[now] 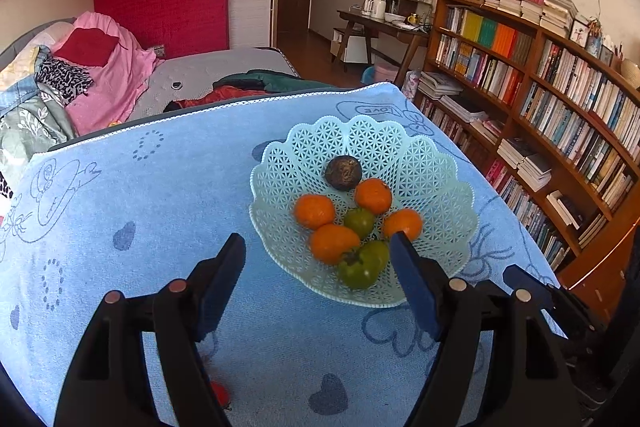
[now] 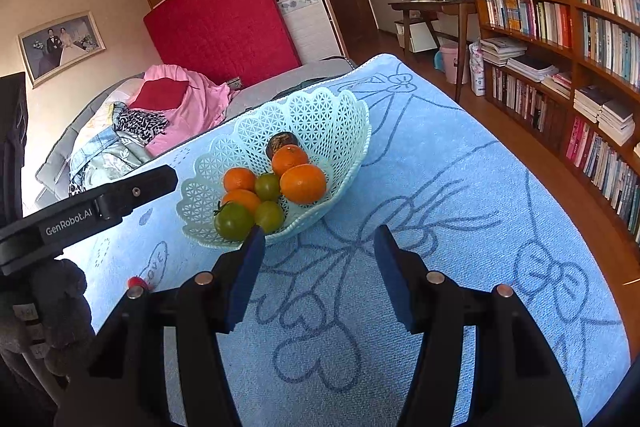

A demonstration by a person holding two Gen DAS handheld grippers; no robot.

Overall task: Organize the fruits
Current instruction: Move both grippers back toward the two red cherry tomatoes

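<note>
On the blue towel [image 1: 160,195] that covers the table, your pale green lattice basket [image 1: 432,163] stands with the fruits inside: four oranges [image 1: 315,211], three green tomatoes [image 1: 362,265] and one dark brown fruit [image 1: 343,172] at the far side. Your left gripper [image 1: 318,251] has its jaws spread wide and holds nothing; it hovers near the front rim of the basket. Your right gripper [image 2: 320,239] is also wide apart and empty, above bare towel just beside the basket. I judge that the collecting step is almost done, because nearly all fruits lie in the basket already. One small red thing [image 2: 136,282] rests on the towel near your left gripper, well apart from the basket; I cannot tell if it is a fruit, it is half hidden. If it is, your next move calls for lowering the left gripper over it, closing gently because it looks small and soft, and carrying it to the basket.
</note>
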